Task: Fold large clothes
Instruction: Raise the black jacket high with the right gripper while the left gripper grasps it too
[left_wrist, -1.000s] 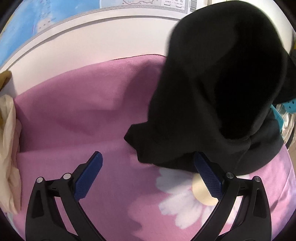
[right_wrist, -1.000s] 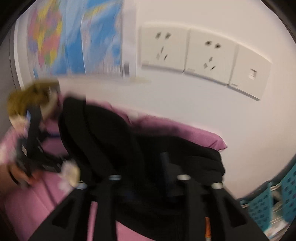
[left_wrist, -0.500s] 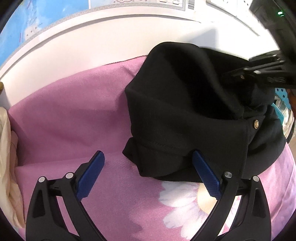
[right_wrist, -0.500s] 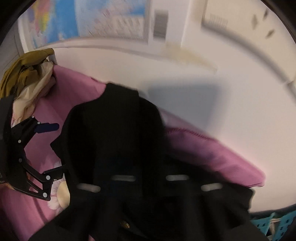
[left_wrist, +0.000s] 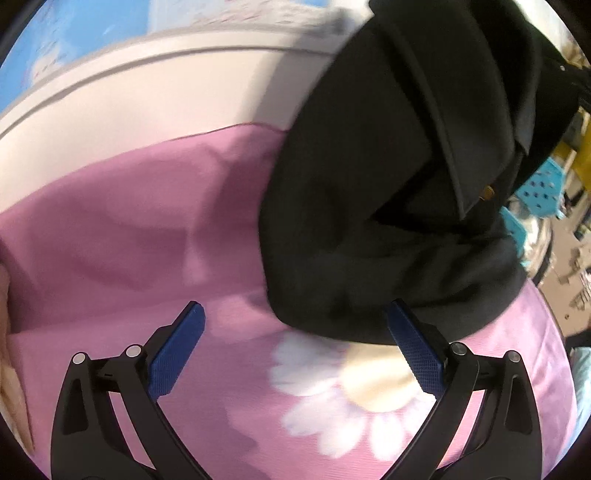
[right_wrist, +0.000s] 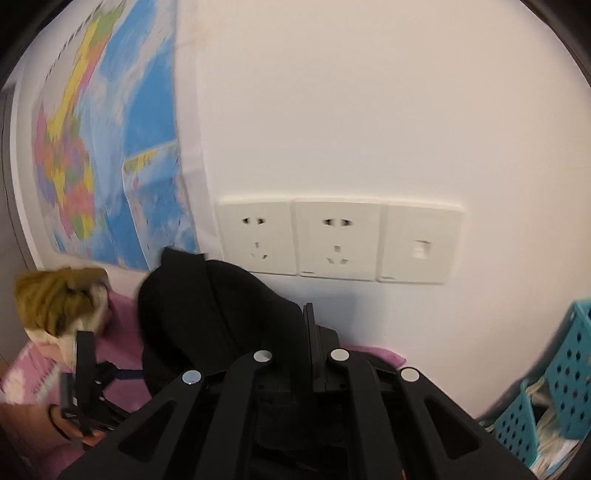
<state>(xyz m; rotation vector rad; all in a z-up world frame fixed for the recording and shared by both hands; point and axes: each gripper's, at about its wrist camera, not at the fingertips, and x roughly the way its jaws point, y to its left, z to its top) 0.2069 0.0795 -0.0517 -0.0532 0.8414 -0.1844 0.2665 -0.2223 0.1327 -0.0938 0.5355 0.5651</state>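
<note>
Pink sheet (left_wrist: 122, 229) with a daisy print covers the bed, a clear spread that looks meant as the folding surface; at its far left a heap of mustard and cream clothes (right_wrist: 59, 299) sits against the wall, seemingly waiting its turn. Low over the sheet, the left hand-held gripper (left_wrist: 295, 347) points down with its blue pads wide apart, nothing between them, its right pad just at the hem of the black garment (left_wrist: 388, 184). To the right, that garment hangs in a tall bundle, its lower folds resting on the sheet, lifted probably to shake it out before folding. The right hand-held gripper (right_wrist: 308, 354) has its jaws clamped on the black cloth, holding it up before the wall sockets (right_wrist: 295, 240).
</note>
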